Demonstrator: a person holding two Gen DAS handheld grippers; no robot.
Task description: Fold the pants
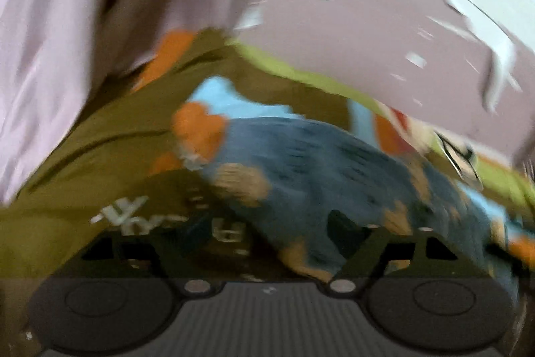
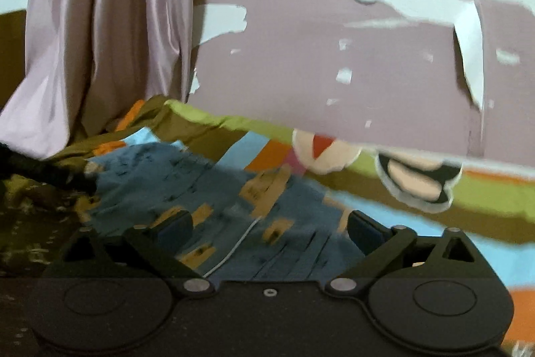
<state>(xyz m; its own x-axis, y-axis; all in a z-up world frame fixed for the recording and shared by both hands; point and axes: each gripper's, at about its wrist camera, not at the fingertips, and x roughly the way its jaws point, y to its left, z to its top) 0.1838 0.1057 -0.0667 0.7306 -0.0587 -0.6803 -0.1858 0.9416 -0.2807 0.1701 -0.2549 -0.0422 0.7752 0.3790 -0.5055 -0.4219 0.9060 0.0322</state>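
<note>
The pants (image 2: 207,189) are blue with tan patches and dark dashes, lying bunched on a bright patterned bedsheet (image 2: 485,189). In the right wrist view my right gripper (image 2: 269,228) is open, its fingers spread low over the pants with a thin white cord between them. In the left wrist view, which is blurred, the pants (image 1: 317,163) lie just ahead. My left gripper (image 1: 267,233) has its fingers (image 1: 344,230) spread apart over the cloth and holds nothing that I can see.
A lilac curtain (image 2: 110,32) hangs at the left. A mauve wall with peeling paint (image 2: 334,62) stands behind the bed. The sheet has olive, green, orange and light blue areas with cartoon prints (image 2: 418,179).
</note>
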